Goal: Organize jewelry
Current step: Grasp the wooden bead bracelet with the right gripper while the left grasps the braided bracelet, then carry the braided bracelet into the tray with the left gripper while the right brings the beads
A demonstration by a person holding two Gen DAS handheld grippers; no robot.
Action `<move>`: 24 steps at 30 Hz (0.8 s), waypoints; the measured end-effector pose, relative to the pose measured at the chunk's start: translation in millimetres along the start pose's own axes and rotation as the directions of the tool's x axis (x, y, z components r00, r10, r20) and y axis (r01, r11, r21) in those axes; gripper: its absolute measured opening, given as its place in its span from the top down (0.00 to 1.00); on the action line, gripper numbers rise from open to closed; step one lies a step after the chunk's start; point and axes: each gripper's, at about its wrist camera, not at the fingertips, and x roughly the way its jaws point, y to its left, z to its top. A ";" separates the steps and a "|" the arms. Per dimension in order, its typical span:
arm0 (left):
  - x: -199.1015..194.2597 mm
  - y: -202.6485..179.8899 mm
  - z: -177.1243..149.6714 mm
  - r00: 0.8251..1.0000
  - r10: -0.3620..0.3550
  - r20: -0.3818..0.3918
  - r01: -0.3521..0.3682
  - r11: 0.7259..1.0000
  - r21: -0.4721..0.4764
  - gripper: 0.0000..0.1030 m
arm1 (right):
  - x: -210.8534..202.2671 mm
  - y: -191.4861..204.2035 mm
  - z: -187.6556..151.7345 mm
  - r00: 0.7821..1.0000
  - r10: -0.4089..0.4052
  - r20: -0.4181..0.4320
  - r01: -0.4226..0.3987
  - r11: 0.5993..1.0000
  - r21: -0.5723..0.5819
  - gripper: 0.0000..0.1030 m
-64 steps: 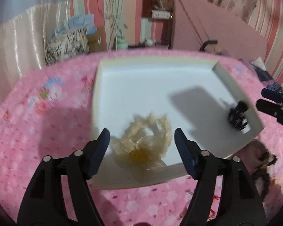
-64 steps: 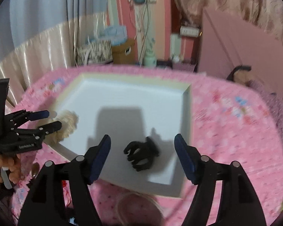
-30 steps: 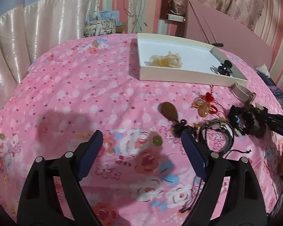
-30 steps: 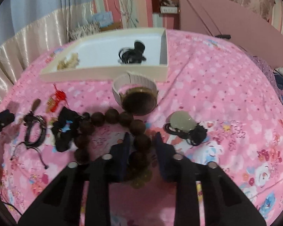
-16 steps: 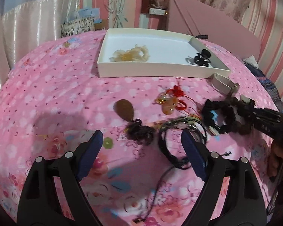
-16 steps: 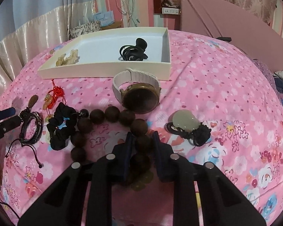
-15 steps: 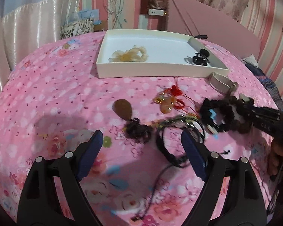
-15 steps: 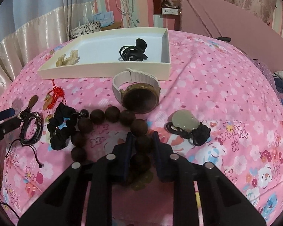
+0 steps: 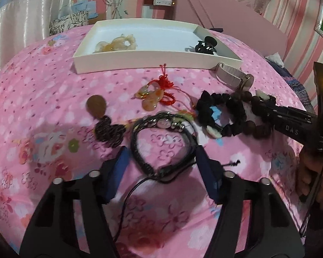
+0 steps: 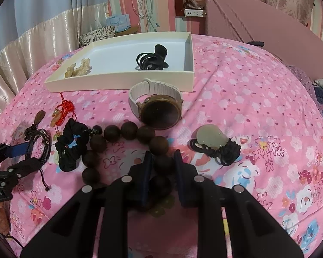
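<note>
Surface: pink flowered bedspread (image 10: 258,99), jewelry spread across it.
Tray: white tray (image 10: 127,81) at the far side, resting on the bedspread; holds a cream scrunchie (image 9: 116,44) at the left end and a black hair clip (image 10: 151,61) toward the right end, well apart.
Left gripper (image 9: 161,157): jaws wide apart, straddling a black cord bracelet (image 9: 164,144) lying flat on the bedspread; blue fingers (image 9: 119,172) on either side of the loop, contact not discernible (nothing clamped).
Right gripper (image 10: 161,162): jaws drawn in narrowly on a bead of the wooden bead bracelet (image 10: 127,142); bead pinched between the two fingers (image 10: 145,176), rest of the strand curving away on the bedspread.
Watch: pale-strapped watch (image 10: 159,109) with a dark round face, just in front of the tray's near wall, just beside the far beads.
Black scrunchie (image 10: 72,145): left of the bead strand, touching it.
Red knotted charm (image 9: 156,91): between tray and cord bracelet, amber pieces attached.
Brown pendant (image 9: 97,106): left of the red charm, with a dark knotted cord at its near end.
Pale stone pendant (image 10: 211,138): right of the beads, on a black cord, apart from the watch.
</note>
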 end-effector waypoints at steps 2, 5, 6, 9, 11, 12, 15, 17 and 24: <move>1.6 -0.4 2.0 1.000 0.002 0.015 -0.002 1.000 -0.007 0.61 | 0.6 -1.2 -0.1 1.000 0.002 0.000 -0.002 1.000 0.001 0.79; 1.3 5.6 2.4 0.999 -0.038 0.033 0.039 0.998 -0.045 0.76 | 1.0 -1.9 0.0 1.000 0.003 0.000 -0.003 1.000 0.002 0.79; 1.4 8.8 2.3 0.998 -0.047 0.039 0.049 0.997 -0.058 0.78 | 0.9 -2.8 -0.1 1.000 0.004 0.000 -0.004 1.000 0.003 0.79; 0.5 12.3 2.6 0.997 -0.060 0.052 0.064 0.995 -0.073 0.84 | -0.1 -3.8 0.4 1.000 0.016 0.010 -0.016 1.000 0.009 0.80; -4.8 8.1 2.5 0.996 -0.051 0.068 0.055 0.997 -0.052 0.85 | -3.7 -6.0 0.0 0.999 0.033 0.023 -0.034 0.999 0.017 0.82; -8.3 5.1 3.1 0.996 -0.047 0.078 0.050 0.998 -0.038 0.85 | -5.9 -7.5 -0.7 0.998 0.049 0.026 -0.049 0.999 0.024 0.82; -18.8 1.6 5.4 0.994 -0.049 0.099 0.052 0.998 -0.025 0.85 | -13.1 -13.5 -4.3 0.996 0.085 0.038 -0.087 0.995 0.053 0.82; -26.9 0.5 8.9 0.993 -0.051 0.111 0.053 0.998 -0.015 0.85 | -19.2 -15.8 -5.5 0.994 0.095 0.050 -0.098 0.993 0.060 0.82; -51.5 3.3 27.4 0.986 -0.059 0.158 0.059 0.998 0.004 0.85 | -56.6 -10.7 4.3 0.985 0.111 0.136 -0.118 0.992 0.046 0.82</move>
